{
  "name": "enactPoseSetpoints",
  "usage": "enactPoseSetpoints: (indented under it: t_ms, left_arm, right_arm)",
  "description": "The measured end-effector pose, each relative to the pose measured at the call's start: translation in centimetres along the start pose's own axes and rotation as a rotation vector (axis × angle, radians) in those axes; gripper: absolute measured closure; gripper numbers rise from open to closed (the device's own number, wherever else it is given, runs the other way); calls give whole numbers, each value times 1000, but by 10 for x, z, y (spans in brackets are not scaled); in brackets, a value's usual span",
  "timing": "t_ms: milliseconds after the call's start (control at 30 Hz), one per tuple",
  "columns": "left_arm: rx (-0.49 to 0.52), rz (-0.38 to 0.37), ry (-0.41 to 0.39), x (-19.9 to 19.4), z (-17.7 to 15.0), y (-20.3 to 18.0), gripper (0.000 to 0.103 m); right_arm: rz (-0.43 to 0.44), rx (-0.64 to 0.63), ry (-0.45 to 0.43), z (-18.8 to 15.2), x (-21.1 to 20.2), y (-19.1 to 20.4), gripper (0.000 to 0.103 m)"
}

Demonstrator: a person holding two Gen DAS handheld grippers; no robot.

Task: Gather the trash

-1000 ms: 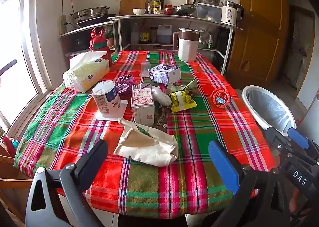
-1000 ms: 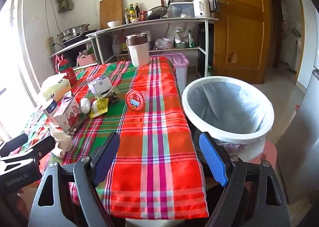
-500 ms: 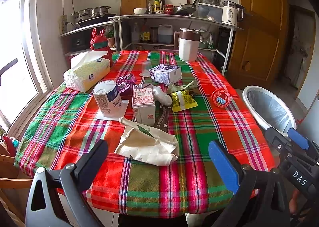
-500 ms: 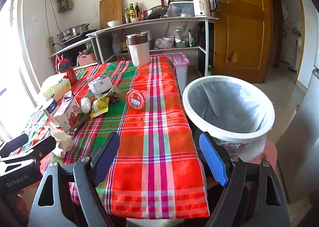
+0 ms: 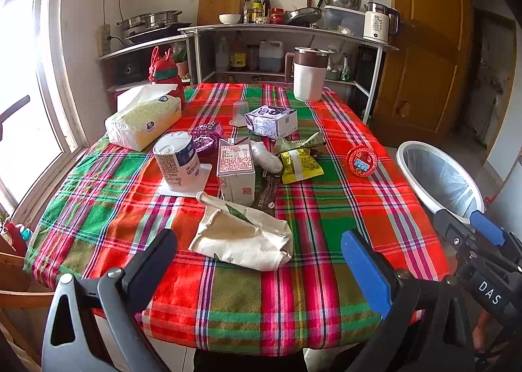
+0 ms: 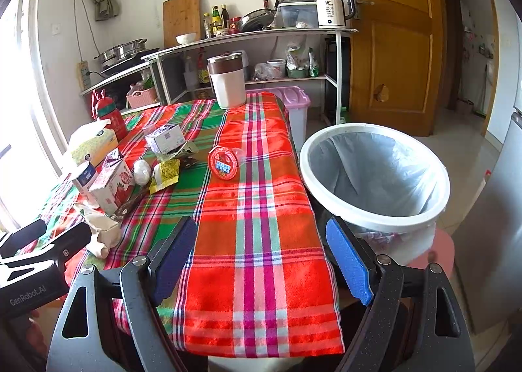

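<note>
Litter lies on the plaid tablecloth (image 5: 326,209): a crumpled cream bag (image 5: 241,238), a pink carton (image 5: 235,169), a paper cup (image 5: 176,160), a yellow wrapper (image 5: 300,164), a green wrapper (image 5: 298,143), a purple wrapper (image 5: 205,137), a white box (image 5: 271,120) and a red round lid (image 5: 361,160). A white bin (image 6: 375,176) with a clear liner stands right of the table. My left gripper (image 5: 257,261) hangs open over the near edge, just short of the cream bag. My right gripper (image 6: 261,254) is open above the table's right corner, beside the bin.
A tissue pack (image 5: 143,120), a white jug (image 5: 308,75) and a red bottle (image 5: 163,75) stand at the far side. Metal shelves (image 5: 287,32) with pans, bottles and a kettle line the wall. A wooden door (image 6: 391,45) is at the right, a window (image 5: 19,78) at the left.
The left wrist view has crept slightly forward toward the table. Both grippers stay open and nothing on the table has moved.
</note>
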State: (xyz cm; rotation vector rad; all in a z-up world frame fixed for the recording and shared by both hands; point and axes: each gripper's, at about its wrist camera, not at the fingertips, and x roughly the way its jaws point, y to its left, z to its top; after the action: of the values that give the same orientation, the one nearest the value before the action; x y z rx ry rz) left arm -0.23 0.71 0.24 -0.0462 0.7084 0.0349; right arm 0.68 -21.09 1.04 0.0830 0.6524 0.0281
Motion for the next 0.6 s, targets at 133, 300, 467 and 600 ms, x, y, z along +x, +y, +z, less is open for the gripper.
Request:
enactPoseSetpoints:
  t_ms: [133, 300, 467, 600]
  left_arm:
    - [0, -3, 1, 0, 0, 0, 1]
    - [-1, -3, 0, -2, 1, -1, 1]
    - [-1, -2, 0, -2, 1, -1, 1]
    - [-1, -3, 0, -2, 1, -1, 1]
  right_arm:
    - [-1, 2, -2, 0, -1, 1, 21]
    - [-1, 5, -4, 0, -3, 1, 21]
    - [0, 6, -3, 0, -3, 0, 21]
    - [-1, 6, -3, 0, -3, 0, 21]
